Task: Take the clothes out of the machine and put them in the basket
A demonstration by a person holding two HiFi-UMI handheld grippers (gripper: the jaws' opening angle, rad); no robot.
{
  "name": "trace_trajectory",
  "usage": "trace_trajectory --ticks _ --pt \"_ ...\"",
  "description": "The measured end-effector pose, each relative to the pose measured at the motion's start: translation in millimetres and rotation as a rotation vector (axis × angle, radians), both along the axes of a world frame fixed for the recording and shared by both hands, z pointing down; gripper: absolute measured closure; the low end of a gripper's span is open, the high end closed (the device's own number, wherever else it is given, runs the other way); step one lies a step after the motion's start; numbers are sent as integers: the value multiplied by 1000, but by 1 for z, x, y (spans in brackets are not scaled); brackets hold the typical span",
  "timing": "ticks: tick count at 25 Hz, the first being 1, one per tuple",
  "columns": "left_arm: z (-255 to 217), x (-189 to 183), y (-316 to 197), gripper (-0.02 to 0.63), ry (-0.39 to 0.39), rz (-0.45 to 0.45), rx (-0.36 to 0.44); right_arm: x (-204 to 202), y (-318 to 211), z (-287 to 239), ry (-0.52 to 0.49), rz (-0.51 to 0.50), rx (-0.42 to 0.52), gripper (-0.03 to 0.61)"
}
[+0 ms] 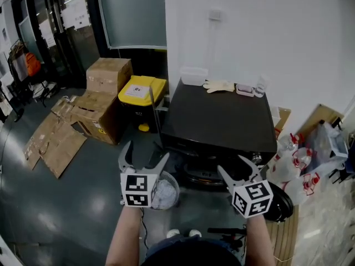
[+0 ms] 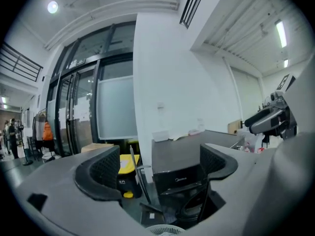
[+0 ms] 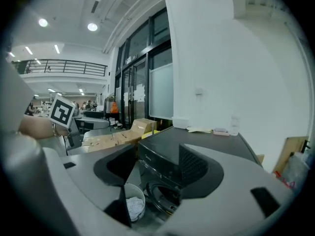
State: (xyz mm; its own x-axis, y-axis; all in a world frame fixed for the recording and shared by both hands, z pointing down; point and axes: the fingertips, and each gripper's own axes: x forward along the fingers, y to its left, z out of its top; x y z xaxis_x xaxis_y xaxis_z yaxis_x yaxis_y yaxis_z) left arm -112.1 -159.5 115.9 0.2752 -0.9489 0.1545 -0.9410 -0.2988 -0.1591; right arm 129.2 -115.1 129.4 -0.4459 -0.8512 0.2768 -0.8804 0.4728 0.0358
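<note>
Both hands are up in front of the washing machine (image 1: 222, 121), a dark front-loader against the white wall. The left tongs (image 1: 145, 155) are held nearly level with the jaws spread wide, and its own view shows nothing between them, only the machine's front panel beyond. The right tongs (image 1: 234, 166) are open too, less widely, and empty; through the gap you see the round drum opening (image 3: 165, 195) low on the machine's front. The basket (image 1: 176, 184), a white slatted one, stands on the floor just in front of the machine's left corner, almost under the left tongs, and there's a bundle of pale clothes (image 1: 162, 195) lying in it already (whether anything is inside the drum, no view lets me say). On the machine's top surface, back by the wall, sit a clear container (image 1: 193, 75) and a pair of light gloves (image 1: 219, 86). Left of the machine is a yellow-lidded bin (image 1: 143, 90), then cardboard boxes (image 1: 108, 73), and plastic bags (image 1: 294, 165) are heaped on the right.
</note>
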Motion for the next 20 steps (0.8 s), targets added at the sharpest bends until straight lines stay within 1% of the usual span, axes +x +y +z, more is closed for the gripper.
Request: trace_trajectory --ticks 3,5,6,8,10,12,13,14,16,20 --pt "-12 9 5 133 -20 35 25 9 6 -17 2 20 54 338" --pt "-21 13 9 188 -24 57 41 13 8 -28 15 31 91 391" --pt "-25 15 11 218 -26 68 53 15 9 -33 27 34 108 407" --pt "-33 17 16 295 -35 85 80 17 11 -42 55 36 140 438" --pt "-42 18 20 383 -46 93 108 19 13 -53 75 37 175 484" --pt "-54 19 26 478 -65 110 152 20 15 -68 84 44 219 569" --pt "-61 21 29 573 -73 124 181 20 16 -76 87 47 245 578" --pt "-68 23 32 607 -76 140 209 20 16 -84 90 49 271 578" --pt "-79 25 36 611 -76 161 246 19 16 -99 98 50 316 578" --pt "-100 24 40 611 -103 145 291 18 19 -122 113 46 379 578"
